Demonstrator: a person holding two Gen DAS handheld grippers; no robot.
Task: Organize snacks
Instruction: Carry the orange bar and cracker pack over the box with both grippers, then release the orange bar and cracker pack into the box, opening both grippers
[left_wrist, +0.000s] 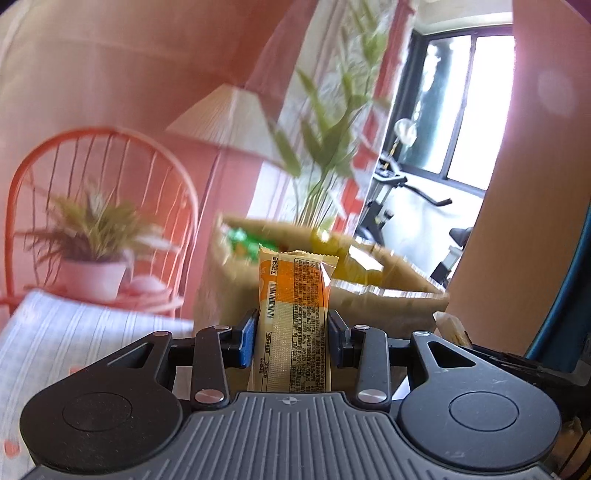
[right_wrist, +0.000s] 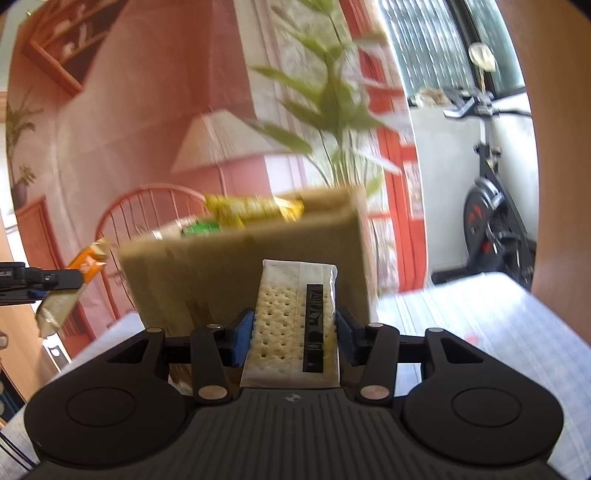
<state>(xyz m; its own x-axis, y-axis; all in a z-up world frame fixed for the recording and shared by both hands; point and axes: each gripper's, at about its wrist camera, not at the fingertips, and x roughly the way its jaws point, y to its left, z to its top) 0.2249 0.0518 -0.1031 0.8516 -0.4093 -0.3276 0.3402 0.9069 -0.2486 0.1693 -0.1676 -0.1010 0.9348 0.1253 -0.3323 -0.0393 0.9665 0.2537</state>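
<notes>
My left gripper (left_wrist: 291, 332) is shut on an orange and cream snack packet (left_wrist: 295, 314) that stands upright between its blue pads. Behind it is an open cardboard box (left_wrist: 388, 299) holding green and yellow snack bags. My right gripper (right_wrist: 295, 332) is shut on a clear cracker packet (right_wrist: 295, 325) with a black label strip. The same cardboard box (right_wrist: 258, 273) stands just beyond, with a yellow bag (right_wrist: 251, 210) and a green pack (right_wrist: 199, 227) at its top. At the far left of the right wrist view, the left gripper (right_wrist: 70, 278) shows with the orange packet (right_wrist: 86, 264).
The box rests on a table with a pale striped cloth (left_wrist: 74, 332) (right_wrist: 498, 325). A red wire chair (left_wrist: 99, 206), a potted plant (left_wrist: 92, 258), a pleated lamp (left_wrist: 229, 118) and tall leafy plant (left_wrist: 325, 147) stand behind. An exercise bike (right_wrist: 487, 206) stands at right by the window.
</notes>
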